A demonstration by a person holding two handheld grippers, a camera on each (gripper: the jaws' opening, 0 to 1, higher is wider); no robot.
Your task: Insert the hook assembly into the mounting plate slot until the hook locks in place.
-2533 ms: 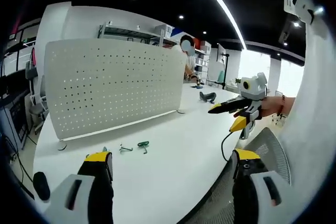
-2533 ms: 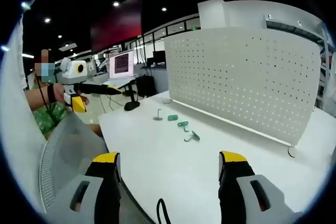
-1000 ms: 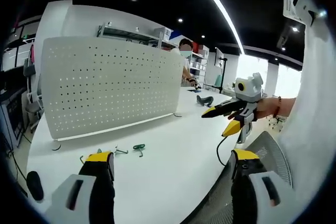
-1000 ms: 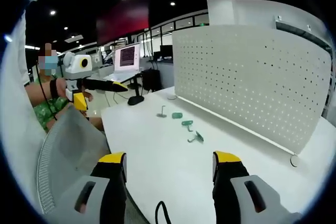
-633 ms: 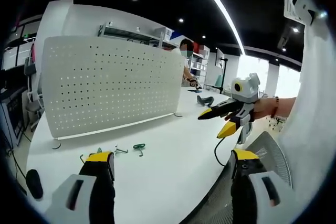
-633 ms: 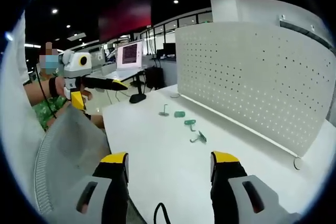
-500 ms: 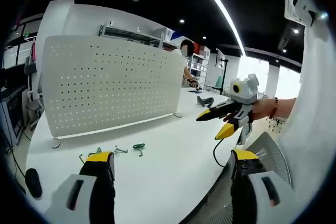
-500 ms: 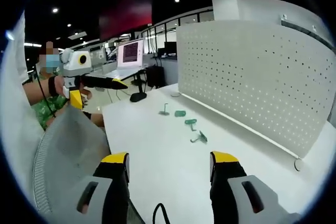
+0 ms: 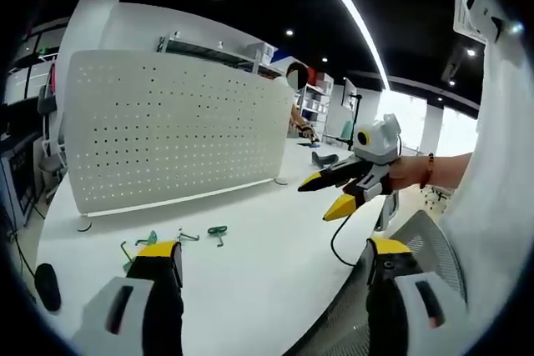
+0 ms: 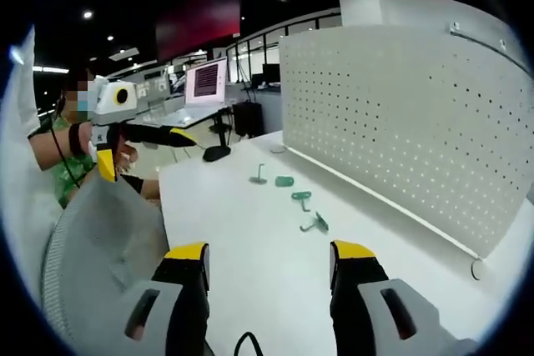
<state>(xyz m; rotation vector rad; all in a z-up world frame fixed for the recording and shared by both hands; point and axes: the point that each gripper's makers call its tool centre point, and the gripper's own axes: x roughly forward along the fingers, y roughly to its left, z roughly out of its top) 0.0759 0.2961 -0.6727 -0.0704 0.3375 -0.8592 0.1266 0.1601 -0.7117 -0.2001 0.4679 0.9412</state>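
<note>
a smooth white bench (image 9: 275, 231) carries an upright pegboard plate (image 9: 175, 135) — matte white sheet metal, gently curved in the fisheye, punched with a regular grid of small round holes and standing on little round feet near the bench's far edge. in front of its foot, toward one end of the bench, lie the hooks (image 10: 302, 199): a loose scatter of small bent-wire pieces, some green and some plain metal, thin and glossy, none of them touching the plate; their exact shapes are too small to make out, though a few seem to have a flat tab. the left gripper (image 9: 267, 268) hangs low over the near edge of the bench, its grey jaws with yellow tips spread wide with nothing between them. the right gripper (image 10: 269, 271) is likewise released, its jaws parted and bare, level above the bench's near edge. in the left gripper view the right gripper shows side-on — a hand (image 9: 409, 172) gripping it, yellow-tipped jaws pointing at the plate. a dark mouse-like object (image 10: 215, 153) sits at the bench's far corner.
</note>
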